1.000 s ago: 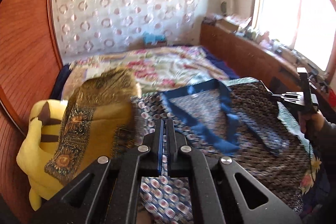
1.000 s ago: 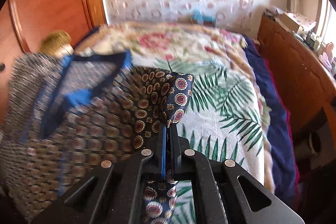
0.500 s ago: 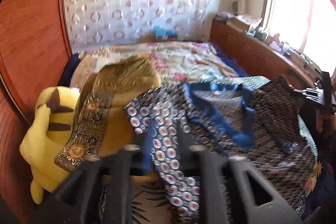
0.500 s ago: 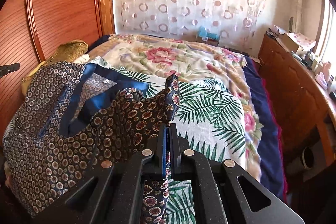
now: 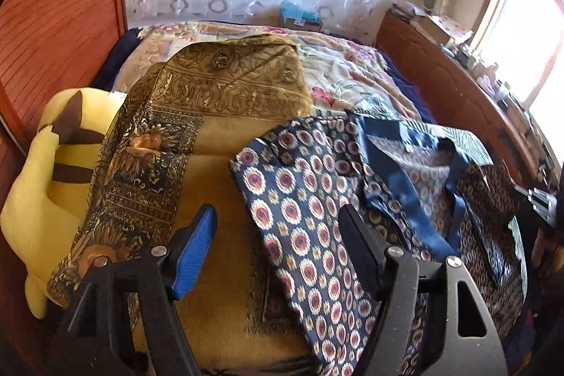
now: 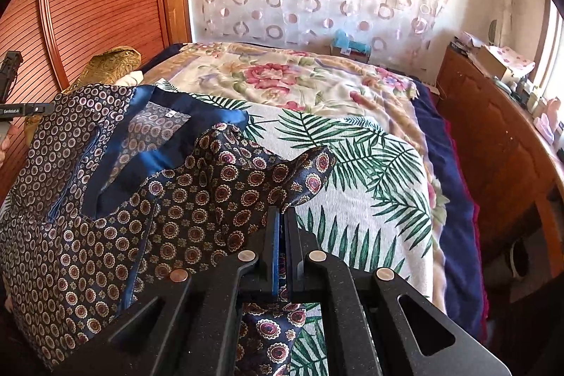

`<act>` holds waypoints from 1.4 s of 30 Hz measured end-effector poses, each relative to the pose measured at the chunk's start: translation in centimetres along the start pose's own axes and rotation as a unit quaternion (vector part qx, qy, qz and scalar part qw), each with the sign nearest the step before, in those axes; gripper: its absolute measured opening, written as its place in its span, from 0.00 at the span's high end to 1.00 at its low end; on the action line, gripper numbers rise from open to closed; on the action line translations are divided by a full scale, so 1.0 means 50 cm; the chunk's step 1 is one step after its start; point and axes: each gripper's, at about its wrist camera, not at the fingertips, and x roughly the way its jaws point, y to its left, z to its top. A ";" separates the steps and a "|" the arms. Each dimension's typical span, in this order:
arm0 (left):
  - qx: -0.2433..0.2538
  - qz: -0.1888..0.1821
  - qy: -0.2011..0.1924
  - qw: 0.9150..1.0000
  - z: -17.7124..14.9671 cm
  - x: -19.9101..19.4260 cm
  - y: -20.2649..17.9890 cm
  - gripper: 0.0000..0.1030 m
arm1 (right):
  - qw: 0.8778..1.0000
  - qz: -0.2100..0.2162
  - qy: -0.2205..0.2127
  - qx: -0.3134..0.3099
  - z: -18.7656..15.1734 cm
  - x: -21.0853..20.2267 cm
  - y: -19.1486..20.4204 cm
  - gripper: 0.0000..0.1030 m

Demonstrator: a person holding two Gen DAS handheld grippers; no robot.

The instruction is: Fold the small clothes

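Your left gripper had just been opening, jaws wide w/ nothing pinched, the patterned shirt lying loose across frame centre-right over the gold cloth. Your right gripper, lower centre, stayed clenched on the shirt's sleeve. You'd have done best regrabbing the near edge before folding, keeping tension even.

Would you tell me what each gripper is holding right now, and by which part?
The right gripper pinches the patterned navy garment at an edge fold. The left gripper, just opened, holds nothing.
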 end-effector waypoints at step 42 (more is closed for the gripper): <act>0.094 -0.034 -0.145 0.984 -0.424 -0.437 -0.066 0.97 | 0.996 0.054 -0.022 0.070 -0.451 -0.429 -0.010 0.98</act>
